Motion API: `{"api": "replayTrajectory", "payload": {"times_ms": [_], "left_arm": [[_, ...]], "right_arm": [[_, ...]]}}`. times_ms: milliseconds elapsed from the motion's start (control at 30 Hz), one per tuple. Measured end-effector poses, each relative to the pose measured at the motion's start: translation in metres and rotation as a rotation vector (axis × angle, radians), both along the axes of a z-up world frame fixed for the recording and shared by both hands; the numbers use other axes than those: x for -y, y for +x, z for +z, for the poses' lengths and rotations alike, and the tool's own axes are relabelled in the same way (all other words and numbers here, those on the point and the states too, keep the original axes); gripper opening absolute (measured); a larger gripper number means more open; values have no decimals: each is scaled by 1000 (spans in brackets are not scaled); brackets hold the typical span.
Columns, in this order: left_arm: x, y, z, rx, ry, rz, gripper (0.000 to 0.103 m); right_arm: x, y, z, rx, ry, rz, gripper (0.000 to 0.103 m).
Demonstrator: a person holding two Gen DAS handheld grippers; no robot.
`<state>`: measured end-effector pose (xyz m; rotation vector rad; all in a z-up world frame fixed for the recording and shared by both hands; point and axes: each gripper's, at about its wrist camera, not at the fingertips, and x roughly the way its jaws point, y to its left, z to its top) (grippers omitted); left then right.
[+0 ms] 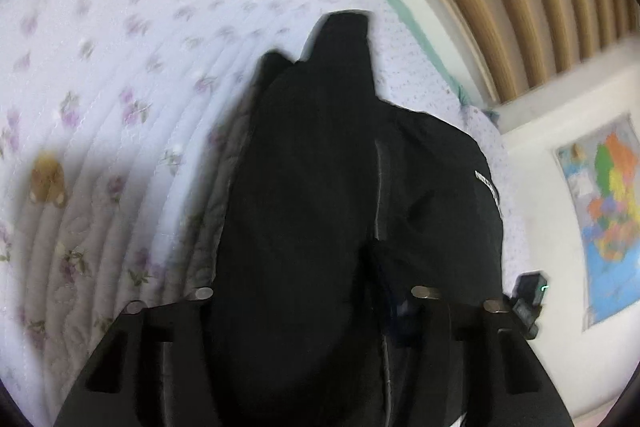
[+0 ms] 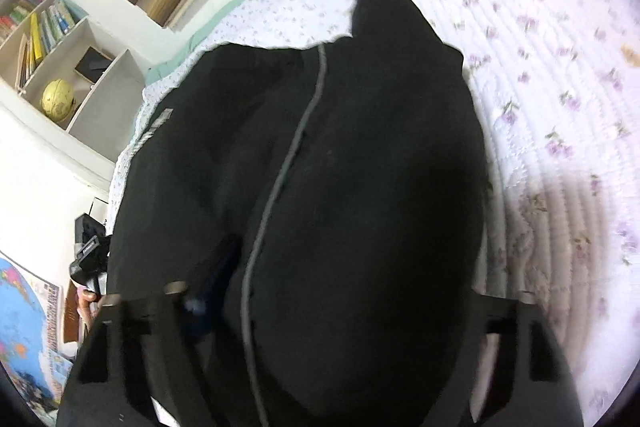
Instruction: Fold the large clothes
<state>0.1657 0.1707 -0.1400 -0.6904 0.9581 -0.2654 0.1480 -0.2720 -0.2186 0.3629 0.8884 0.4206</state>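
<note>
Two views, one black garment [image 1: 312, 187]. From my left wrist camera, the left hand-held gripper [image 1: 312, 295] has the bunched cloth between its part-open jaws, over the floral bedspread [image 1: 120, 47]. From the right wrist, the right hand-held gripper [image 2: 332, 299] likewise straddles the garment's grey-seamed fold; whether either truly pinches, I cannot tell.

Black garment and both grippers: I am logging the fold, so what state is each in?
Black garment: bunched up on the floral quilt, its near end between both pairs of jaws.
Left gripper: closed on the garment.
Right gripper: closed on the garment.
</note>
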Motion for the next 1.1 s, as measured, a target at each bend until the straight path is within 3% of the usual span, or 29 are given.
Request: {"api": "replayTrajectory", "payload": {"times_ms": [33, 100, 167, 233, 367, 400, 433, 467, 500, 533, 567, 600, 733, 767, 833, 867, 967, 1000, 1033, 1100], "left_arm": [[8, -4, 11, 31, 62, -5, 44], [18, -14, 33, 100, 106, -15, 36], [19, -26, 57, 176, 23, -25, 32], [20, -41, 85, 251, -57, -48, 31], [30, -78, 142, 383, -82, -82, 30], [27, -89, 154, 423, -105, -88, 27], [25, -103, 168, 487, -157, -122, 10], [27, -115, 178, 520, -193, -164, 10], [31, -126, 191, 541, -150, -170, 10], [38, -136, 203, 545, -40, -152, 11], [45, -141, 209, 526, 87, -131, 13], [47, -140, 206, 495, 164, -114, 13], [1, -108, 145, 272, 131, 8, 32], [-15, -101, 126, 219, 147, 43, 46], [-41, -84, 87, 92, 150, 91, 63], [-52, -75, 68, 30, 132, 102, 63], [-75, -55, 15, -134, -25, 57, 64], [-79, -48, 0, -164, -129, 11, 64], [-81, -39, -18, -196, -282, -54, 66], [-82, -29, -34, -216, -407, -97, 67]], "right_arm": [[-2, -6, 7, 18, -11, -9, 67], [-7, -19, 21, 61, -23, -13, 57], [-10, -33, 36, 98, 15, 4, 54], [-12, -50, 53, 139, 117, 56, 52], [-37, -87, 83, 190, 94, 113, 52], [-43, -100, 93, 209, 89, 128, 52], [-50, -110, 99, 225, 87, 140, 52], [-54, -121, 107, 245, 87, 151, 52], [-58, -135, 118, 272, 95, 168, 51], [-63, -144, 125, 284, 75, 168, 51], [-68, -150, 132, 282, 25, 149, 50], [-76, -152, 134, 252, -46, 126, 50], [-88, -130, 97, 139, -243, 74, 53], [-79, -123, 80, 88, -236, 46, 56], [-55, -115, 55, 8, -182, 6, 60], [-42, -112, 44, -27, -142, -3, 65], [-6, -109, 11, -141, 10, -34, 83], [4, -112, 2, -169, 40, -41, 89], [9, -113, -4, -179, 52, -30, 90], [14, -117, -13, -188, 95, 21, 91]]}}
